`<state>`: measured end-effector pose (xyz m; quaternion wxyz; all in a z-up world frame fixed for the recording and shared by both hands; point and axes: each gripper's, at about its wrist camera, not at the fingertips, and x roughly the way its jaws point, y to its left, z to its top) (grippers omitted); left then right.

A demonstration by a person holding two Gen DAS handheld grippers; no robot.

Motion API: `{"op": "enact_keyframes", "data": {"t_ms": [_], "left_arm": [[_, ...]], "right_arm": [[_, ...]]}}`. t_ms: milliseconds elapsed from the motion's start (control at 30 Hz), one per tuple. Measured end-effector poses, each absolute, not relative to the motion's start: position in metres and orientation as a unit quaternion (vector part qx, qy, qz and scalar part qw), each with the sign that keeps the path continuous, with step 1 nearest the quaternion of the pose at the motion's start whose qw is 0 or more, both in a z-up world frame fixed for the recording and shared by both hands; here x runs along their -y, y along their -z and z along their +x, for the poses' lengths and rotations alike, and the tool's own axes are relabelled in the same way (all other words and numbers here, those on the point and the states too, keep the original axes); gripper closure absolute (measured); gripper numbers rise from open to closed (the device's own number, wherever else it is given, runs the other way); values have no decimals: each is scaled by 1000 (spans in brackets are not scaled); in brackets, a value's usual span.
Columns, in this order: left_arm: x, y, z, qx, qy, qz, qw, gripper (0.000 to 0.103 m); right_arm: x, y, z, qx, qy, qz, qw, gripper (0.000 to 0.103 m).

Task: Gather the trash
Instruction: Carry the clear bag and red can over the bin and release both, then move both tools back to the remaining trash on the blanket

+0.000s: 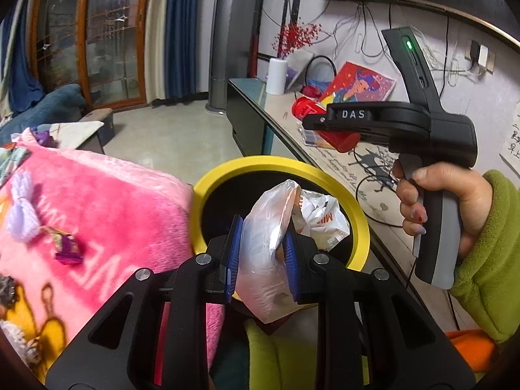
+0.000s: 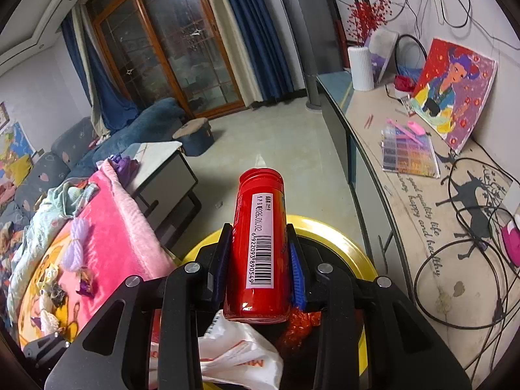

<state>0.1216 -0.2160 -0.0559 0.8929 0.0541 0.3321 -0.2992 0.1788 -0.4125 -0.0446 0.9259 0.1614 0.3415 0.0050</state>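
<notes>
The left claw [image 1: 263, 253] is clenched on a thin translucent plastic bag [image 1: 266, 243], which hangs between the blue pads directly over the yellow-rimmed bin [image 1: 357, 214]. A crumpled white bag [image 1: 321, 214] already lies inside the bin. The right claw [image 2: 260, 260] is grasping a red bottle [image 2: 260, 243] around its lower body, with the capped end pointing away from the camera and the bottle positioned above the same bin. A pink blanket [image 1: 113, 201] lies just beside the bin's rim on one side; the worktop [image 2: 422, 227], strewn with black cables, runs along the other.

Likely faults from this position:
- The bag is light and may cling to a pad on release, or drift onto the blanket instead of dropping in.
- The bottle is smooth and held near one end; a tilt could let it slide out early and strike the rim.
- Both claws share one opening, so simultaneous release risks collision.
</notes>
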Motion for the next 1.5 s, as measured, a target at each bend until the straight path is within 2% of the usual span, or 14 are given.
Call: {"op": "enact_keyframes", "data": {"t_ms": [200, 233, 333, 367, 433, 567, 633, 900, 1500], "left_arm": [[227, 68, 130, -343, 307, 58, 886, 83], [227, 69, 131, -345, 307, 57, 885, 81], [228, 72, 135, -350, 306, 50, 884, 62], [227, 72, 135, -351, 305, 48, 884, 53], [223, 71, 136, -352, 303, 43, 885, 48], [210, 64, 135, -349, 289, 24, 891, 15], [201, 59, 134, -343, 281, 15, 896, 11], [173, 39, 132, -320, 245, -11, 915, 11], [102, 9, 123, -275, 161, -58, 946, 11]], "right_arm": [[419, 63, 188, -371, -8, 181, 911, 71], [420, 66, 189, -374, -10, 187, 908, 67], [422, 69, 189, -374, -1, 185, 909, 55], [423, 69, 190, -373, 0, 187, 909, 54], [425, 69, 189, -372, 6, 189, 909, 54], [424, 64, 186, -362, 10, 184, 914, 49], [420, 60, 184, -354, 10, 178, 918, 47], [391, 42, 176, -330, -13, 147, 932, 39], [333, 10, 155, -297, -76, 117, 945, 36]]}}
